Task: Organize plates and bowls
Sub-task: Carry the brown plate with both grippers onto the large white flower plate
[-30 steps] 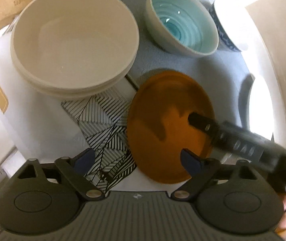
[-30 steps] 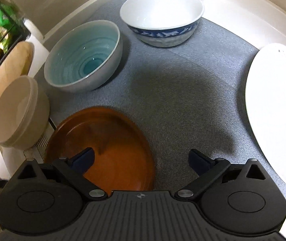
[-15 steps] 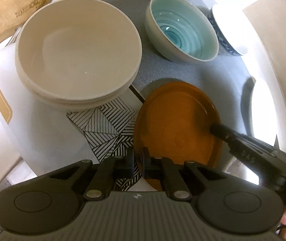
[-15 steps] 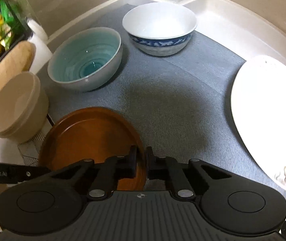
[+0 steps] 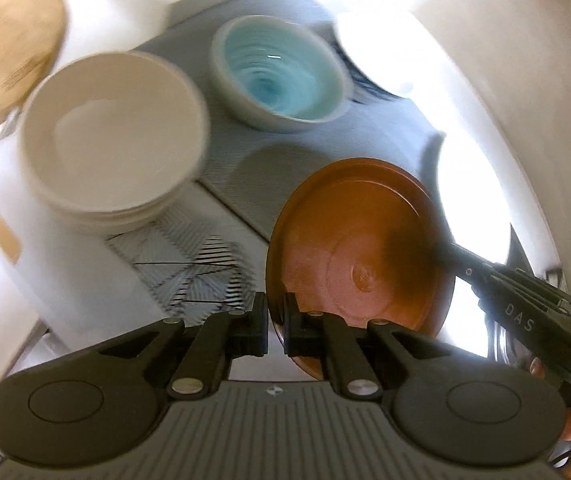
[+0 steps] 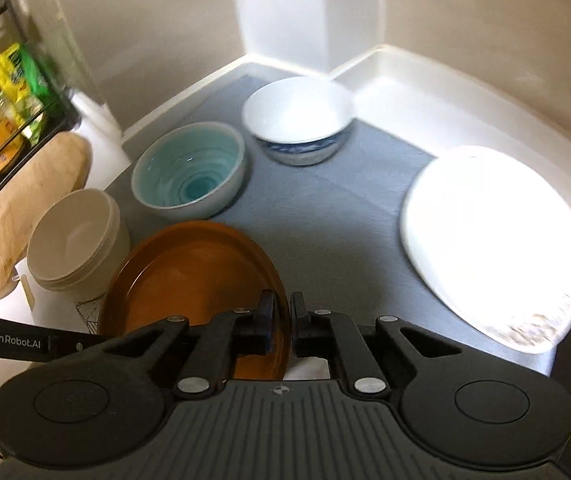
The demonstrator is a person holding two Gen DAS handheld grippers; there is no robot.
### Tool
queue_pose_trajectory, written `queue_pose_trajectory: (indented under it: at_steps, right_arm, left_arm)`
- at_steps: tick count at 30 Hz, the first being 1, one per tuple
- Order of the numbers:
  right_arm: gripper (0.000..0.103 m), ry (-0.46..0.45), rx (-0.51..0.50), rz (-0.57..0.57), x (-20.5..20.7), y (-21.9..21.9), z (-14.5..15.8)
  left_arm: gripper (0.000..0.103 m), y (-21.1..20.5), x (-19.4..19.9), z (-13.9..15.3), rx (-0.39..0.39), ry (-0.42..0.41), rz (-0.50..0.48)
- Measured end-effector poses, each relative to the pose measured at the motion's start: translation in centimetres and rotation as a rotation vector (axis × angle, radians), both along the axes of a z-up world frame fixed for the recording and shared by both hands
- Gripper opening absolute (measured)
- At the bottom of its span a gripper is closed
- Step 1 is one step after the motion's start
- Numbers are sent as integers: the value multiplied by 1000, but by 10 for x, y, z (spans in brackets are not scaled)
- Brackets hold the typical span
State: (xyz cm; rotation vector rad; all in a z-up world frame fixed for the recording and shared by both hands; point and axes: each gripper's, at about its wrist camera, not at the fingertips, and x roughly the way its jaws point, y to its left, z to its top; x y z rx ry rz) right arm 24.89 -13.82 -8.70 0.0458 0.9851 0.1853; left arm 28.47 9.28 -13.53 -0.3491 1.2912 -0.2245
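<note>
Above the grey mat, each hand-held gripper pinches the brown plate's rim.

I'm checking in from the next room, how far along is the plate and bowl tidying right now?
Done: only the cream bowls look stacked, beside the mat. In hand: the left gripper and the right gripper are each shut on an opposite edge of the brown plate. Left: the teal bowl, the blue and white bowl and the white plate sit apart on the grey mat.
</note>
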Motion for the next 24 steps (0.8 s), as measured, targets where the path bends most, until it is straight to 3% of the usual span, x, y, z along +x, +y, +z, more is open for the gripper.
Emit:
queue_pose_trajectory:
  at_steps: [6,13,19,24]
  right_arm:
    - [9,-11,-27,-156,-45,-38,9]
    - [9,47,-13,-369,-102,-80,-5]
    - [9,62,-10,-457,-124,-98,-21]
    - [9,74,-3,-468,-121,-105,-35]
  left_arm:
    - [7,-52,3,-3,-8,-14,-220]
    - [7,-116,-3,-16,17,-12,-440]
    - [7,-146,-8,-31,49,3,-533]
    - [7,-151,-14,-39,76,13,-541]
